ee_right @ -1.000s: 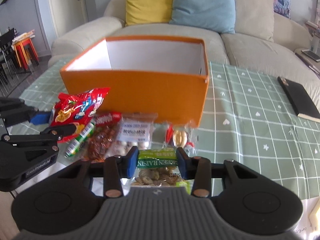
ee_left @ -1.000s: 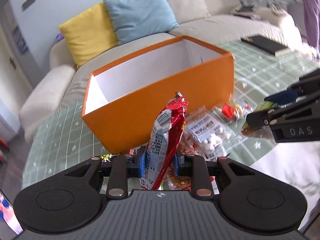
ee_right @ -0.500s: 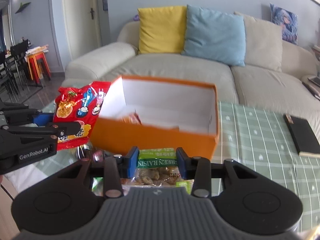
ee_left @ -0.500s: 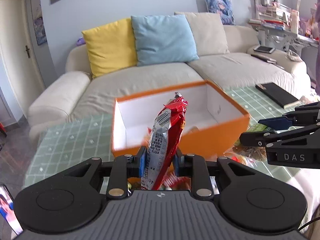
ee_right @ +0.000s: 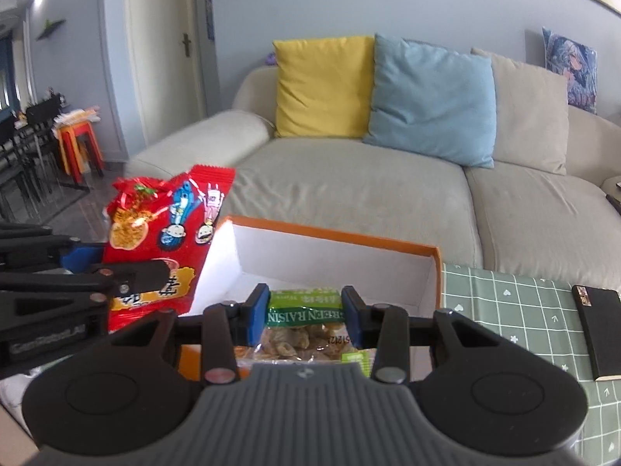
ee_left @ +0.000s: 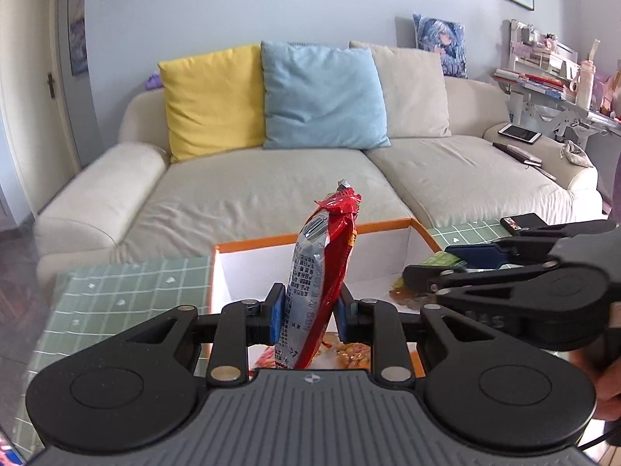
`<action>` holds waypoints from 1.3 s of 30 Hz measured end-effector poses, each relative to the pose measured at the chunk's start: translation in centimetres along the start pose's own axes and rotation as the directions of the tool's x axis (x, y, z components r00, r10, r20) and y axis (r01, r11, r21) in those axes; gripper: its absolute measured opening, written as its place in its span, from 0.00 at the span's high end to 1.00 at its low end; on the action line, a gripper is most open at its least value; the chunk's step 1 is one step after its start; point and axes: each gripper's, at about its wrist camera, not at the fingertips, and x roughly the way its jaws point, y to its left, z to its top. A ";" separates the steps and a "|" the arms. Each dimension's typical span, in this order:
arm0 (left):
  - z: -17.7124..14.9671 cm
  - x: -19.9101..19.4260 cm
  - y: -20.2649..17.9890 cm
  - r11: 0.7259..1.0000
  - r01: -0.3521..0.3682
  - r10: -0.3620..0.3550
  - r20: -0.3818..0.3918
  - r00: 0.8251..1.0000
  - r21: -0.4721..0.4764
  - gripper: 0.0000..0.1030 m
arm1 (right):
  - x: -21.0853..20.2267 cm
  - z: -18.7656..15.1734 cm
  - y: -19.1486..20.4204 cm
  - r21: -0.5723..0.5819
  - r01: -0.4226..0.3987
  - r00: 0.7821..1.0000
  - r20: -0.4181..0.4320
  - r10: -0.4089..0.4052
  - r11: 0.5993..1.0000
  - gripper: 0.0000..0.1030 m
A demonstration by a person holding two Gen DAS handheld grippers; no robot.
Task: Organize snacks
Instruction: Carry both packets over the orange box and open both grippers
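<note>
— Left wrist view: what is the left gripper doing?
— It is clamping a red crinkly foil snack packet upright over the open orange cardboard box with white inside walls.
— And the right gripper?
— Its blue pads are pinching a clear green-labelled raisin bag above the same box, which is sitting on the green checked tablecloth.

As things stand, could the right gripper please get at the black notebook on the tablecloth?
Probably not yet: the right gripper is shut on the raisin bag. The black notebook itself lies uncovered.
</note>
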 end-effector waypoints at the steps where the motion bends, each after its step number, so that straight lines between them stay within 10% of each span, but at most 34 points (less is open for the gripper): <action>1: 0.1 0.7 0.0 1.000 0.007 -0.007 -0.013 1.000 -0.006 0.72 | 0.9 0.2 -0.3 -0.005 0.014 1.000 -0.015 -0.014 1.000 0.63; 19: -2.1 11.9 1.1 0.990 0.058 -0.098 -0.323 0.941 -0.131 0.75 | 12.0 -3.1 -3.9 -0.126 0.077 0.958 -0.267 -0.108 0.989 0.63; 34: -3.2 13.4 2.4 0.983 0.040 -0.108 -0.380 0.919 -0.182 0.73 | 13.3 -4.1 -3.7 -0.128 0.044 0.946 -0.315 -0.082 0.991 0.62; 39: -2.9 12.9 2.9 0.984 0.007 -0.073 -0.364 0.929 -0.179 0.55 | 12.9 -3.7 -3.6 -0.108 0.050 0.947 -0.311 -0.082 0.993 0.60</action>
